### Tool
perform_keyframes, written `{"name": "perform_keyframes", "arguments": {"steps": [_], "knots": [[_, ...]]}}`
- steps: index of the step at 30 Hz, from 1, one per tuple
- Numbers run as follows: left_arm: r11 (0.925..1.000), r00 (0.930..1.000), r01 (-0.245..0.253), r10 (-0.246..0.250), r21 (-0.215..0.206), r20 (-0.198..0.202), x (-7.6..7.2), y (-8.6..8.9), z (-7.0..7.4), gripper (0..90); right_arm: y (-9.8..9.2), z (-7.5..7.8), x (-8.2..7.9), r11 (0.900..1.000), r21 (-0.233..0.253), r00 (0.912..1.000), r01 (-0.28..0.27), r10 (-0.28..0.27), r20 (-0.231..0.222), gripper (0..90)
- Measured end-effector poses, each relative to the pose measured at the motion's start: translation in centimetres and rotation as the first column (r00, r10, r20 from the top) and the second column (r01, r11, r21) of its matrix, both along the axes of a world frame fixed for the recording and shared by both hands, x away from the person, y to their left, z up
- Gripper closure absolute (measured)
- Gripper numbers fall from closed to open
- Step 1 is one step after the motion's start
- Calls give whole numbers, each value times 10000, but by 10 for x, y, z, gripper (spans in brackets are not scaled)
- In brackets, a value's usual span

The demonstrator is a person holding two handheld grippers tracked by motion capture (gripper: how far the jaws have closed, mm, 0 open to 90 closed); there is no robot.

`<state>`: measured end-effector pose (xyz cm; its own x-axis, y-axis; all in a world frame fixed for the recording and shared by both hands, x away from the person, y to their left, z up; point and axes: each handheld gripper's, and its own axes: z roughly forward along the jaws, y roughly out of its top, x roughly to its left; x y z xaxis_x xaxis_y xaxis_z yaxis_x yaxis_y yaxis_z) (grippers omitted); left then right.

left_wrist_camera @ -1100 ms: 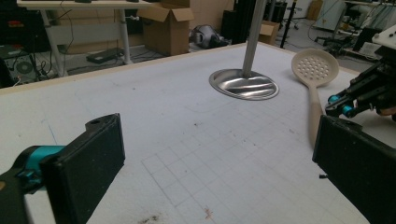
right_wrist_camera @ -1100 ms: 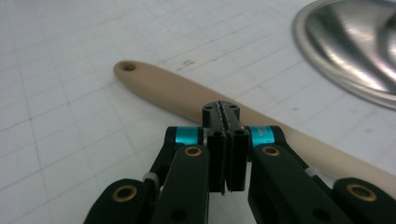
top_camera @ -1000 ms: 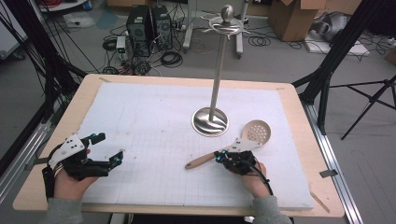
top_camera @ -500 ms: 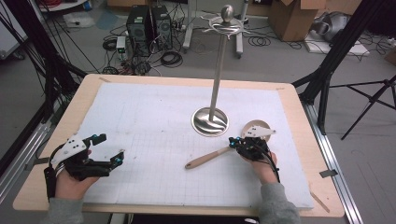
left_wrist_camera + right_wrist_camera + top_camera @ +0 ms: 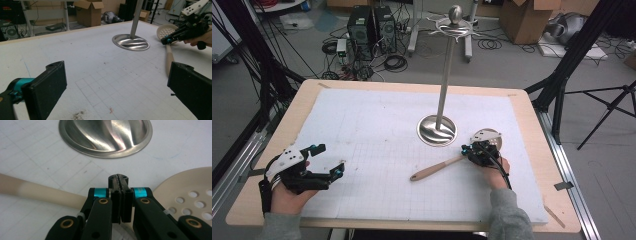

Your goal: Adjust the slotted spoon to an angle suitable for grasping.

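At the lower left of the high view, the left gripper [image 5: 326, 161] rests in the person's hand on the white gridded mat [image 5: 372, 130], its jaws spread wide with nothing between them. In the left gripper view the two black pads stand far apart at the lower left and lower right corners, with bare mat between them.

At the lower right of the high view, the right gripper [image 5: 468, 150] sits over the neck of the slotted spoon [image 5: 437, 169], where the handle meets the bowl. In the right gripper view its jaws are pressed together at the centre of the frame, pad against pad, just above the spoon [image 5: 45, 193]; they grip nothing. The pale handle runs off to the left edge of that frame, and the perforated bowl fills the right side.

The spoon lies flat on the mat, right of centre in the high view, its wooden handle pointing toward the lower left and its bowl at the upper right, mostly under the gripper's grey plate.

Just beyond the spoon, the round steel base of the utensil stand [image 5: 437, 130] sits on the mat near the bowl but apart from it. Its thin pole rises to the top centre of the frame, ending in a knob with hooks.
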<state>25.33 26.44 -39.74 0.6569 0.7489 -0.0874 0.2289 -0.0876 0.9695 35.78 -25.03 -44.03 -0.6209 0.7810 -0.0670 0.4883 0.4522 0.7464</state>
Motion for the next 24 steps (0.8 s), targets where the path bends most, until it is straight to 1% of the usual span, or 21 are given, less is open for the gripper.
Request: {"name": "perform_keyframes", "arguments": {"steps": [1, 3, 5, 7, 11, 13, 16, 19, 22, 23, 24], "knots": [[10000, 10000, 0, 0, 0, 0, 0, 0, 0, 27, 1, -1, 0, 9999, 33, 9998, 151, -151, -124, 898], [10000, 10000, 16, -16, 12, -36, 0, -1, -1, 27, 2, -3, 2, 9996, -42, 9996, 276, -276, -83, 898], [10000, 10000, 39, -39, 16, -8, 1, -2, -1, 27, 3, -3, 3, 9995, -233, 9998, 208, -207, 17, 899], [10000, 10000, 63, -63, 7, -9, 1, -2, 0, 27, 3, -3, 2, 9994, -272, 9997, 234, -233, 44, 900], [9999, 9999, 140, -140, -18, -20, 2, -2, 0, 27, 1, -2, -1, 9978, -512, 9991, 412, -416, -57, 900], [9999, 9999, 156, -156, -16, -11, 3, -2, 0, 27, -1, -1, -4, 9965, -706, 9990, 451, -453, -12, 900], [9998, 9998, 208, -208, -41, -14, 4, -4, 0, 27, -9, -1, -12, 9964, -590, 9982, 601, -603, -12, 900], [9996, 9996, 275, -275, 14, -29, 6, -7, 0, 27, -19, -3, -21, 9969, -267, 9973, 735, -735, 16, 900], [9994, 9994, 354, -354, 12, -57, 7, -10, -1, 27, -29, -3, -31, 9961, -224, 9963, 855, -856, -15, 899], [9992, 9992, 389, -389, 67, -44, 8, -11, -1, 27, -33, -4, -34, 9961, -206, 9963, 857, -857, 32, 900], [9993, 9993, 381, -381, 20, -61, 8, -12, -1, 27, -37, -4, -37, 9960, -177, 9961, 876, -875, 61, 900]]}}
